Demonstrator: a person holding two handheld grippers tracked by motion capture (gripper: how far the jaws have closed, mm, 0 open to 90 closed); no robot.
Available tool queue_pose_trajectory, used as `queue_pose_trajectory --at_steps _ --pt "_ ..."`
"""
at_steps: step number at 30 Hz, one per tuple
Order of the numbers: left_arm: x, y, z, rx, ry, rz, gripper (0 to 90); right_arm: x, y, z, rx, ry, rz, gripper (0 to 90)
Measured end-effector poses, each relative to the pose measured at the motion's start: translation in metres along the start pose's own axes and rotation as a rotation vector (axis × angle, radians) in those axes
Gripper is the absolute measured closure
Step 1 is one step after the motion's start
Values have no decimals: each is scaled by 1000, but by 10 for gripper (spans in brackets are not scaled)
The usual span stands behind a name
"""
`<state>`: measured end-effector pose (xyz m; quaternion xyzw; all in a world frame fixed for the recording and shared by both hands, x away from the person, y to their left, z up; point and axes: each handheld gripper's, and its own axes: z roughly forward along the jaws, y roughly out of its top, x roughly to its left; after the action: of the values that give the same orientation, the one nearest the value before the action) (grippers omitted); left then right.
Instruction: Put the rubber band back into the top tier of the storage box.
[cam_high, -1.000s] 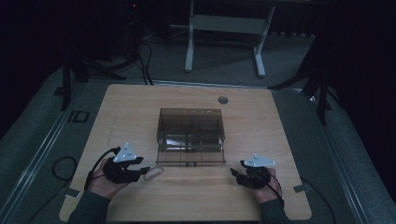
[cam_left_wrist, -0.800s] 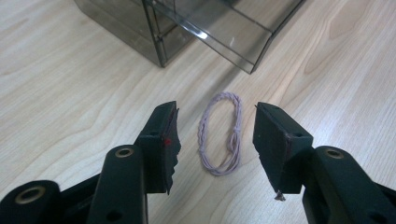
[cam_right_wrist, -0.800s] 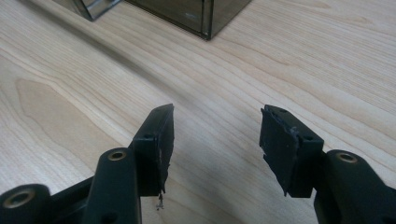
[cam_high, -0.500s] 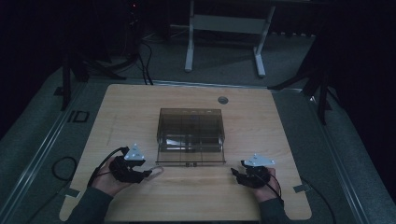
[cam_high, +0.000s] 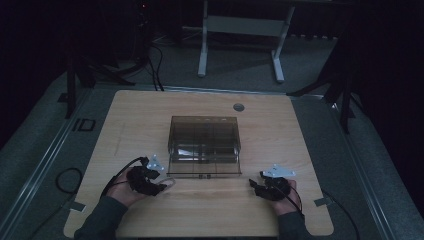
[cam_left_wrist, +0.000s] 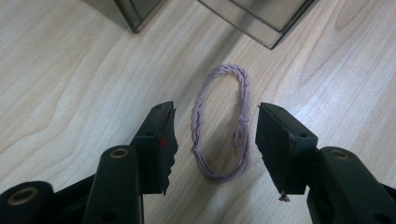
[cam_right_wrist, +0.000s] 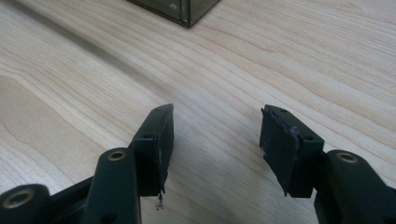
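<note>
A pale purple braided cord loop (cam_left_wrist: 227, 70) lies flat on the wooden table (cam_left_wrist: 60, 79), just in front of a smoky see-through drawer box (cam_high: 205, 145). My left gripper (cam_left_wrist: 212, 135) is open, one jaw on each side of the loop, and neither jaw touches it. From above, the left gripper (cam_high: 161, 184) sits near the box's front left corner, with the loop (cam_high: 170, 180) faint at its tips. My right gripper (cam_high: 254, 186) rests open near the box's front right corner. Bare wood lies between the right gripper's (cam_right_wrist: 215, 135) jaws.
Two lower corners of the box (cam_left_wrist: 261, 23) stand close ahead of the left jaws, and one corner (cam_right_wrist: 187, 11) lies beyond the right jaws. A round grommet (cam_high: 238, 107) sits at the table's far edge. Cables trail off the front. A desk frame (cam_high: 240, 30) stands behind.
My left hand has slid to the right toward the box's front and sunk a little, bringing its jaws around the cord loop. The right hand has stayed put.
</note>
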<state>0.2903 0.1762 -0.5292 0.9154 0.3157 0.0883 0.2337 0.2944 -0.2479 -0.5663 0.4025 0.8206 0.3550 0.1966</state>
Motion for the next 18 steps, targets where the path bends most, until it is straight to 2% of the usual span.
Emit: queue_pose_trajectory --at_steps 13,18 --pt "2 3 15 45 -19 -13 462 -2 -1 1 -8 11 20 432" --pt "2 5 17 58 -14 -17 485 -2 -1 2 -8 11 20 431"
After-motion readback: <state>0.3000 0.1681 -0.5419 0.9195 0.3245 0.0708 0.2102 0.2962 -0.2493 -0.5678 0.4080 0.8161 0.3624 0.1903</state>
